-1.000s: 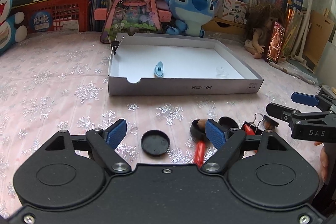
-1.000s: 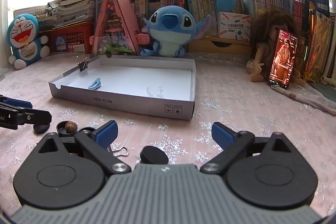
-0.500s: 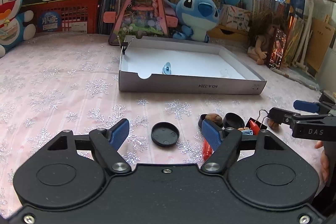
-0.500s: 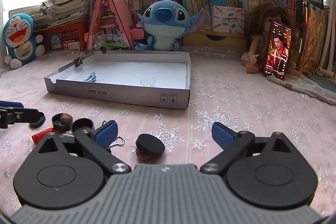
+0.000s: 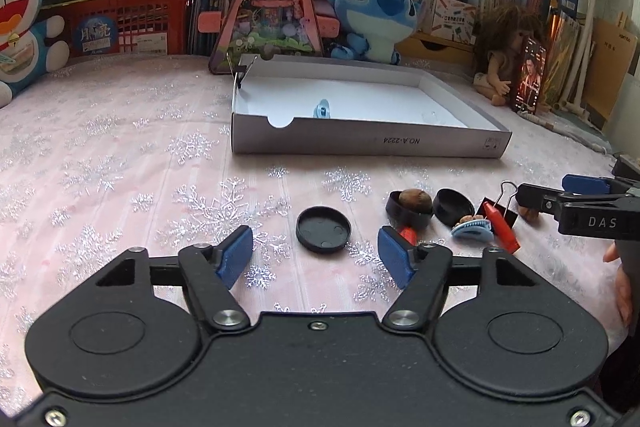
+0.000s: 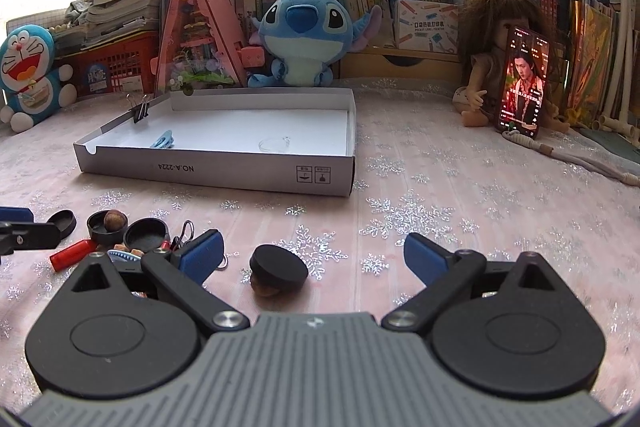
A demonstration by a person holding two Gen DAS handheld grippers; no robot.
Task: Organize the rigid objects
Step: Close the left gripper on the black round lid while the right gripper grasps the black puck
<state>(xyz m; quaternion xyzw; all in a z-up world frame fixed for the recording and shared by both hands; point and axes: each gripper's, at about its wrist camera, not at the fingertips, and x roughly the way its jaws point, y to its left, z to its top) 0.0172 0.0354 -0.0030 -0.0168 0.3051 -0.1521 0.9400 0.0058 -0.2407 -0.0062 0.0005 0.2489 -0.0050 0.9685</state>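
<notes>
A shallow white cardboard box [image 5: 360,145] lies on the cloth and holds a blue clip [image 5: 322,108] and a clear piece [image 6: 274,145]; a black binder clip [image 6: 139,110] grips its corner. My left gripper [image 5: 316,253] is open and empty, with a black lid [image 5: 323,229] just ahead between its fingers. To its right lie a black cap with a nut [image 5: 410,207], another cap [image 5: 454,206], a blue clip [image 5: 472,228] and a red piece [image 5: 500,227]. My right gripper [image 6: 312,257] is open, with a black lid resting on a nut [image 6: 279,269] between its fingers.
Plush toys [image 6: 300,35], a pink triangular toy house [image 5: 272,3], books and red baskets line the back. A doll with a phone [image 6: 520,83] stands at the right. The snowflake cloth [image 5: 120,155] covers the table.
Both grippers have pulled back and risen a little. The box and the small items now sit farther ahead in both views. Nothing was picked up.
</notes>
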